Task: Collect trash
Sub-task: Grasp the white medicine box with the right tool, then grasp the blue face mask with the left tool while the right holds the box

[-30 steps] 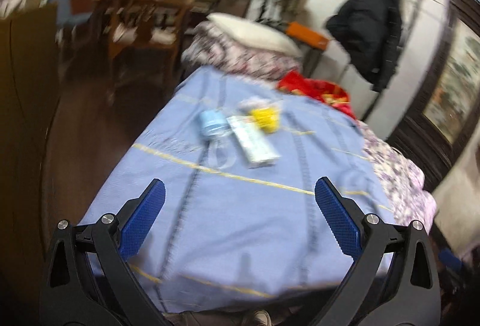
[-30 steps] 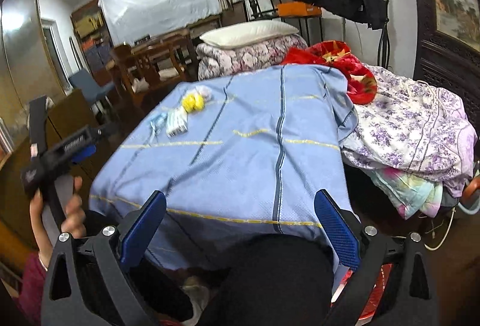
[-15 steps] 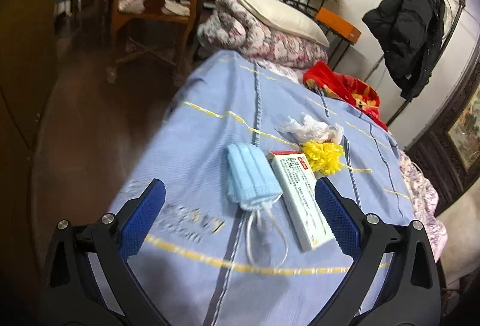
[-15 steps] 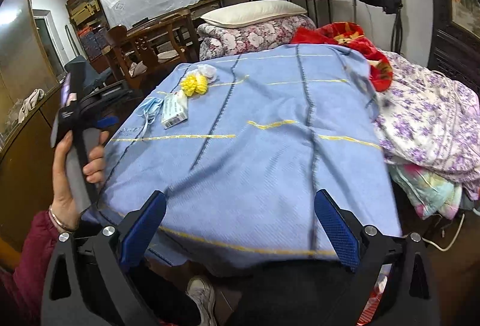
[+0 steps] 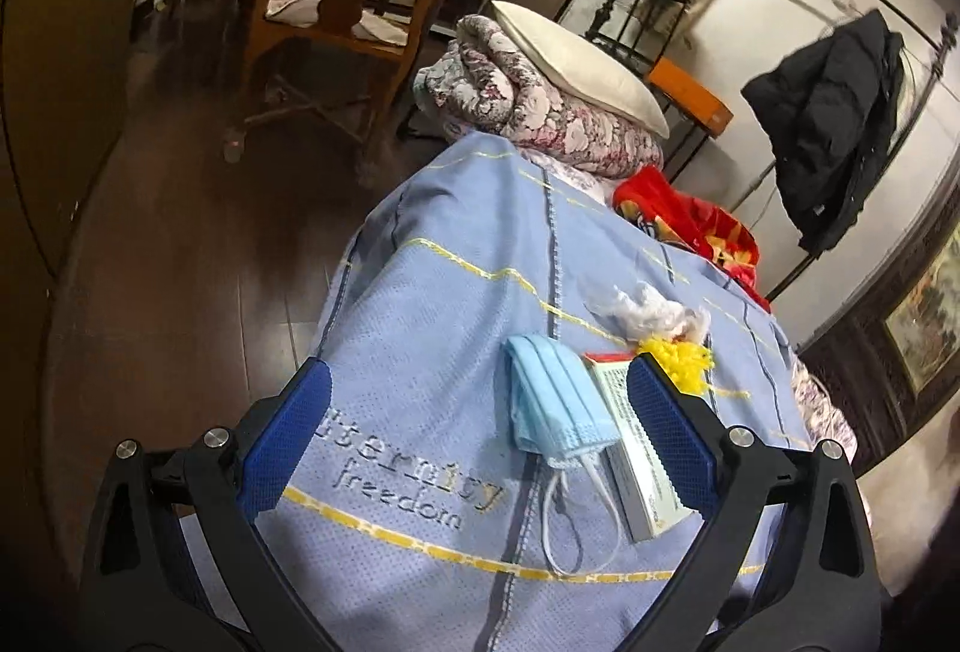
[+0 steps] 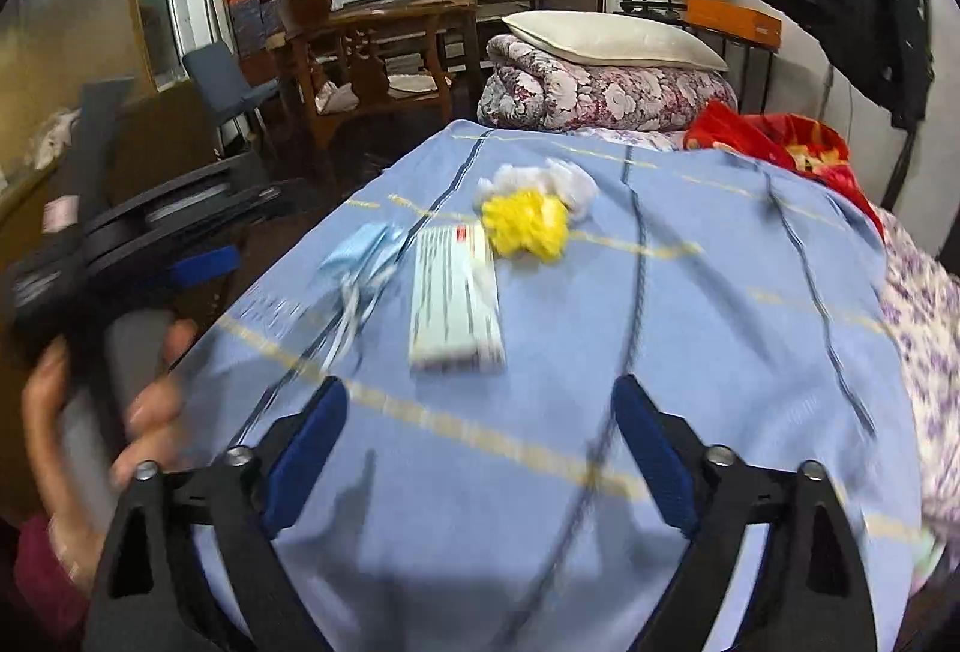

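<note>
trash: four bits clustered on the blue bedspread [image 5: 432,328]: blue face mask [image 5: 555,400], white carton [image 6: 454,292] just beside it, yellow crumple [image 6: 528,226] and white wad [image 6: 540,181] touching each other at the carton's far end.
left gripper [image 5: 480,430]: wide open, nothing held. Mask and carton sit in the gap between the fingers; its right finger overlaps the carton's far end in the left wrist view. Can't tell if it touches.
right gripper [image 6: 480,448]: jaws closing a bit, nothing between them but bare spread. Carton lies just ahead of the tips, well short of a grip. View is motion-blurred.
person: left hand [image 6: 102,412] wraps the left gripper's handle, low left in the right wrist view.
step (my read): approach for first pick; no item lifted yet.
doing it well: one item per gripper. Left is lined up for the mask; pinch across the folded body, not the ear loops [image 5: 570,508], they'll just drag it.
carton: take it across the narrow width; the jaws look wide enough for that.
risk: soft spread, so pads may pinch fabric with the mask. Come down shallow, close just above the cloth.
bin: none visible in either view.
</note>
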